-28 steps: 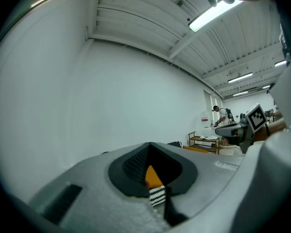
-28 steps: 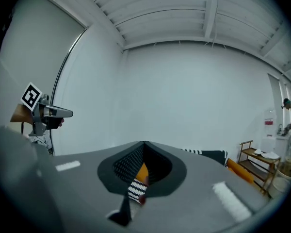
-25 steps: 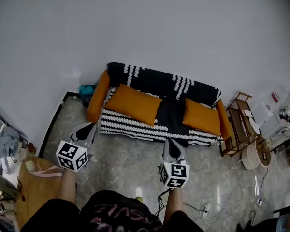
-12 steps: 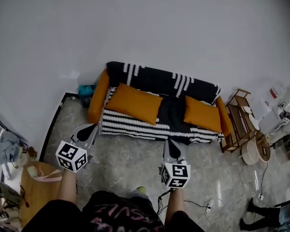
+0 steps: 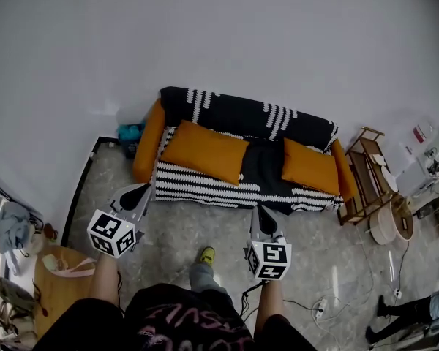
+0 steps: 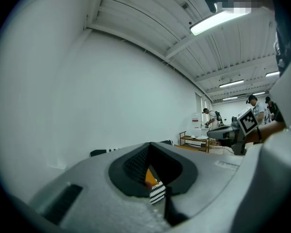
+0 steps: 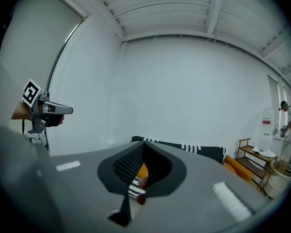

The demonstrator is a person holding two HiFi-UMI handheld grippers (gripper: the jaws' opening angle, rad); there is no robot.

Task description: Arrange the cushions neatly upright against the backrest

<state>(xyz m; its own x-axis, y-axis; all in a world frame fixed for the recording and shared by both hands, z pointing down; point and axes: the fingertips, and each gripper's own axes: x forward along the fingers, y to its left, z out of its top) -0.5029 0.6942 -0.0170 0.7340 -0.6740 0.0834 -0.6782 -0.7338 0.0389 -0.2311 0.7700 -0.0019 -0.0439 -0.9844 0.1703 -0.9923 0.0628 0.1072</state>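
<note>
A sofa [image 5: 241, 113] with a black-and-white striped cover and orange arms stands against the white wall. Two orange cushions lie flat on its seat: a large one [image 5: 203, 151] on the left, tilted, and a smaller one [image 5: 310, 167] on the right. My left gripper [image 5: 139, 192] hangs over the floor just short of the sofa's front left corner, shut and empty. My right gripper [image 5: 261, 213] is in front of the seat's middle, also shut and empty. In each gripper view the jaws [image 6: 149, 145] [image 7: 144, 143] meet, with only a sliver of orange and stripes showing through their gap.
A wooden side rack [image 5: 362, 174] and a round basket [image 5: 390, 221] stand right of the sofa. A round wooden table [image 5: 55, 284] is at the near left. A cable and power strip [image 5: 318, 313] lie on the floor. My yellow shoe [image 5: 205, 255] is ahead of me.
I have stepped toward the sofa: a yellow shoe has come into view, and both grippers have come a little closer to the seat's front edge. Both stay shut.
</note>
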